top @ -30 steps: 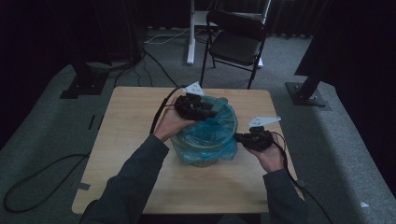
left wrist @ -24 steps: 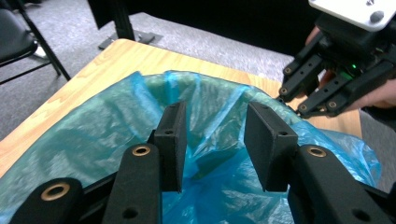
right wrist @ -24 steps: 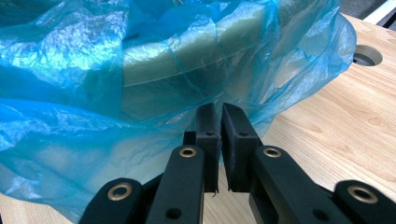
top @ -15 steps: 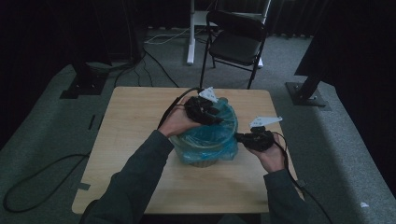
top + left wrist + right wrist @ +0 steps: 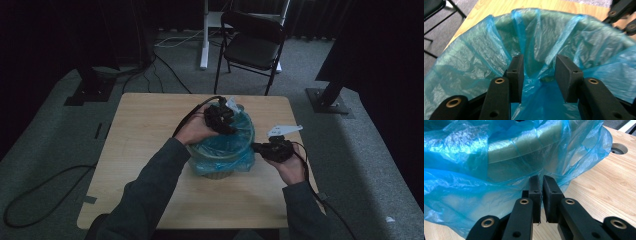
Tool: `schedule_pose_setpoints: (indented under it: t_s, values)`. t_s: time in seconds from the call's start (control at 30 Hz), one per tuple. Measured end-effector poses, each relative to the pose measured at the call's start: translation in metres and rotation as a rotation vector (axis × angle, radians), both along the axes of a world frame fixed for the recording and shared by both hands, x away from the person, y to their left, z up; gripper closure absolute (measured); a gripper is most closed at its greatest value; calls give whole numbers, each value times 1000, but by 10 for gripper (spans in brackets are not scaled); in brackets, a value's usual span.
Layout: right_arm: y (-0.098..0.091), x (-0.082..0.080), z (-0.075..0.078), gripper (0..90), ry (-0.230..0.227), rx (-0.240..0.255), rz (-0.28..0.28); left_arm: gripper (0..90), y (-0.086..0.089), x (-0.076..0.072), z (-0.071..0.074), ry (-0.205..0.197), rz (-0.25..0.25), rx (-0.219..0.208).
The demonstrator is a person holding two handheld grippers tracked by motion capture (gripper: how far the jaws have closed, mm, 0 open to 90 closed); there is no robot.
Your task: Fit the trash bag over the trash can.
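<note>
– Left gripper (image 5: 539, 77)?
– Jaws apart, over the near rim of the bin, a fold of blue bag (image 5: 534, 45) between them w/o pads pressing it.
– Bin (image 5: 220, 172) where?
– Mid table (image 5: 145, 130), lined w/ the bag.
– Right gripper (image 5: 541, 186)?
– Jaws nearly together, clamped on the bag's skirt at the bin's right side, low by the tabletop.

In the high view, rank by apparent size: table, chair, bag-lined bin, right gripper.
1. Table.
2. Chair and bag-lined bin: they look close in size, and the chair stands farther from the camera, so no ranking between them.
3. Right gripper, smallest.
</note>
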State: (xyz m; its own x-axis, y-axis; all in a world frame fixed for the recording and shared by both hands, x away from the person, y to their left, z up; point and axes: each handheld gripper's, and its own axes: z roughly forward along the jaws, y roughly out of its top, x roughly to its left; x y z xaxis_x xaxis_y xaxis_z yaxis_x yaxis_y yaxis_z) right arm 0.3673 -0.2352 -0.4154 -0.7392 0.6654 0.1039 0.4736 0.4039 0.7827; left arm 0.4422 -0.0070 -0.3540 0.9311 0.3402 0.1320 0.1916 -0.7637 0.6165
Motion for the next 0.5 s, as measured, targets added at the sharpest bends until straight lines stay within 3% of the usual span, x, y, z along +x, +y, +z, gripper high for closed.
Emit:
schedule_pose_setpoints:
  t_s: [0.17, 0.33, 0.5]
  values:
    - [0, 0, -1, 850, 1, -1, -1, 593, 0, 6, -3, -9, 64, 36]
    - [-1, 0, -1, 847, 0, 1, -3, 593, 2, 11, -4, -19, 107, 45]
    - [-1, 0, -1, 847, 2, 1, -4, 593, 5, 17, -5, -41, 182, 60]
